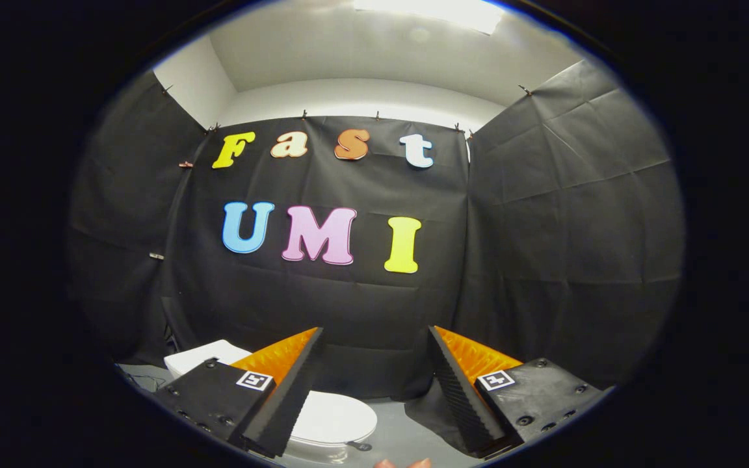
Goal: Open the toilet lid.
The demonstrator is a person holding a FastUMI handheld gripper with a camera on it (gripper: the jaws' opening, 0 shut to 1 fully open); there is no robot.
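The gripper [374,351] is held high, its two fingers spread wide apart with nothing between them. Below and beyond the left finger stands a white toilet [322,422], its lid [335,417] lying flat and closed over the bowl. The white cistern [202,357] sits at the toilet's far left end, partly hidden behind the left finger. The toilet rests on a grey floor [407,429] near the black cloth wall [361,312] that runs across the far side. At the near edge, two fingertips of a person's hand [404,463] peek in.
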